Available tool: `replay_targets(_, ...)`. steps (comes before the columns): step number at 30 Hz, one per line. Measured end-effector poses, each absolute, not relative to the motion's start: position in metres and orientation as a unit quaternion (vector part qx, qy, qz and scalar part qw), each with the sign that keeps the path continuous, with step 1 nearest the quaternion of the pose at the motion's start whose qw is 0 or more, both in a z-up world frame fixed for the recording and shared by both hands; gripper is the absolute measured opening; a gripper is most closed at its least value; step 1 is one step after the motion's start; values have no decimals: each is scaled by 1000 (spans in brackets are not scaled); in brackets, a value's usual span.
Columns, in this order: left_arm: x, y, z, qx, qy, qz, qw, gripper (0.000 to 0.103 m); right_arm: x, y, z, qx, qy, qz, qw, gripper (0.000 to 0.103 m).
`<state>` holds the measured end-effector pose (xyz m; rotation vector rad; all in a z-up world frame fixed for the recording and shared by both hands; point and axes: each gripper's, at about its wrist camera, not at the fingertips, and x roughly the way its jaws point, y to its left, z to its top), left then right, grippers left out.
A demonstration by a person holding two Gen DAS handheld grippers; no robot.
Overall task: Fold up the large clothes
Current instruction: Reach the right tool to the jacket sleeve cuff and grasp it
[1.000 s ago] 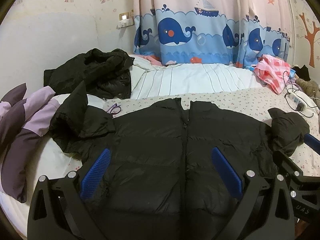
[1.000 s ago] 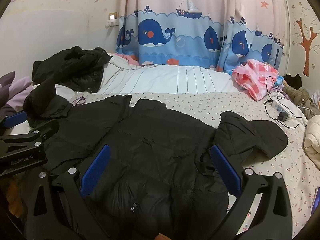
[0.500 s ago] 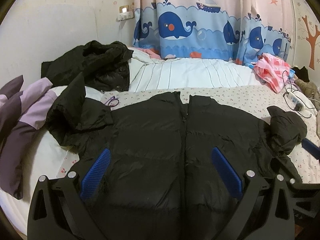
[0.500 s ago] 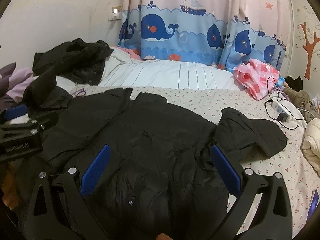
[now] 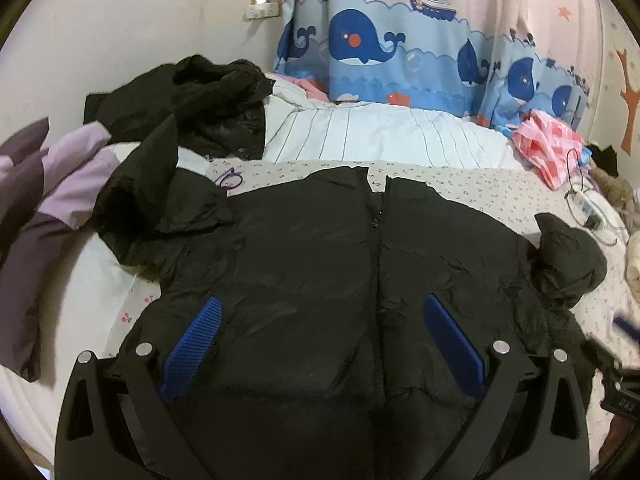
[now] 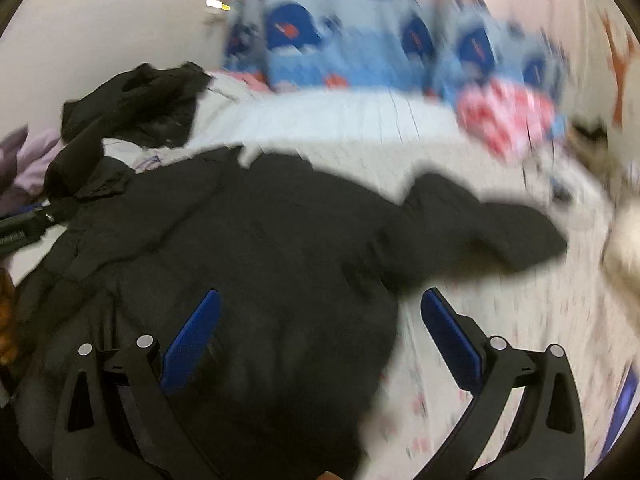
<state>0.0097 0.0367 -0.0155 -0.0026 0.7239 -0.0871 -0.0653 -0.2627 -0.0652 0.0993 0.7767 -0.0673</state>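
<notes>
On the bed: we have the black puffer jacket [image 5: 320,264] spread front-up over the flower-print sheet [image 5: 480,192], zipper running straight down the middle, quilted shell shiny and creased.
Left sleeve: it bunches into a crumpled lump [image 5: 160,216] at the sheet's left side, folded back on itself.
Right sleeve: a rounded, puffy stub [image 5: 568,264] bent near the jacket's right shoulder; in the right wrist view it lies stretched across the sheet, badly smeared by blur.
Left claw [image 5: 320,344]: we see it spread wide above the jacket's lower chest, ribbed blue pads [image 5: 192,344] on black arms, nothing between them.
Right claw [image 6: 320,340]: also wide apart and empty, one pad over the jacket's right side, the other over bare sheet beside the hem.
Behind the jacket: a white striped quilt [image 5: 380,136], smooth and padded, with a second dark coat [image 5: 192,100] heaped loosely at its left end.
Far left: purple and lilac bedding [image 5: 40,200] in soft folds.
Far right: a pink checked cloth [image 5: 548,148] crumpled near a power strip with cable [image 5: 588,208].
Backdrop: the whale-print curtain [image 5: 380,52] hanging in pleats.
</notes>
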Motion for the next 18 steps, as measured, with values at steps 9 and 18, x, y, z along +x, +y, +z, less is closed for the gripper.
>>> replay_targets(9,8,55,-14,-42,370,-60,926,97,-177,-271,-147,148,477,23,866,97)
replay_targets(18,11,85,-13,-115,383,-61,914,97,-173,-230,-115,64,451,85,886,7)
